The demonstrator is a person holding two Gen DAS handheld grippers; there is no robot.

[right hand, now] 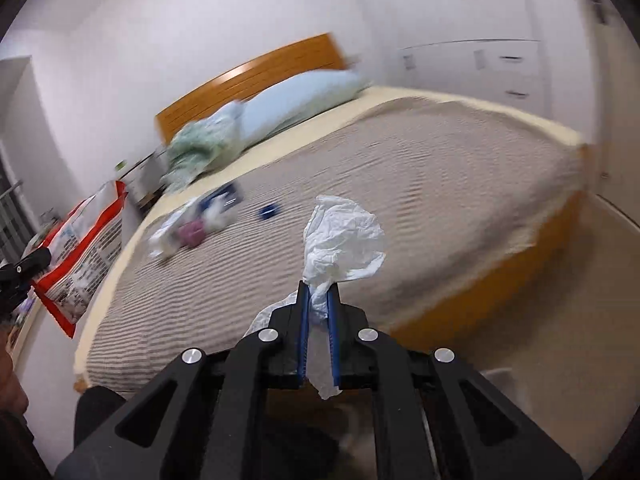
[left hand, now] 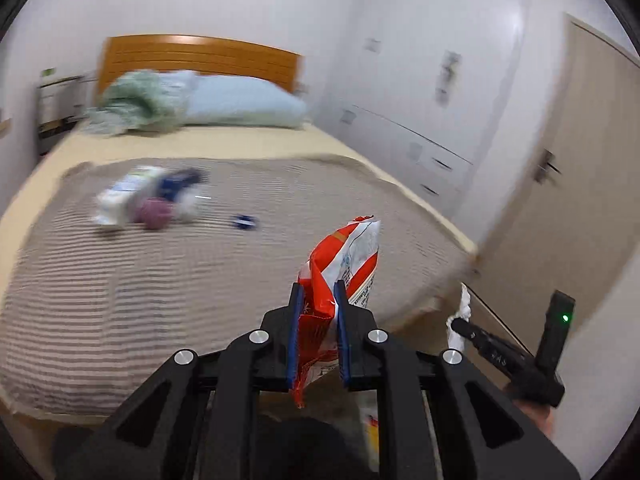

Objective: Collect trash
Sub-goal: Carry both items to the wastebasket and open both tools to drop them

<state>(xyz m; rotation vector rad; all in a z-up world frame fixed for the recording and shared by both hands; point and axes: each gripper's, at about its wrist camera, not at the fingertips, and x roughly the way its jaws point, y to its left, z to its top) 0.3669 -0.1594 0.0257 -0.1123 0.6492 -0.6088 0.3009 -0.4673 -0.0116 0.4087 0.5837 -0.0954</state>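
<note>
My left gripper is shut on a red and white snack bag, held in the air off the foot of the bed; the bag also shows at the left of the right wrist view. My right gripper is shut on a crumpled white tissue, also above the foot of the bed; it shows in the left wrist view. More litter lies on the striped blanket: a white packet, a pink ball, a dark blue item and a small blue piece.
The bed has a wooden headboard, a pale blue pillow and a green bundle of bedding. White wardrobes stand along the right side, with a beige door beyond. Both views are motion-blurred.
</note>
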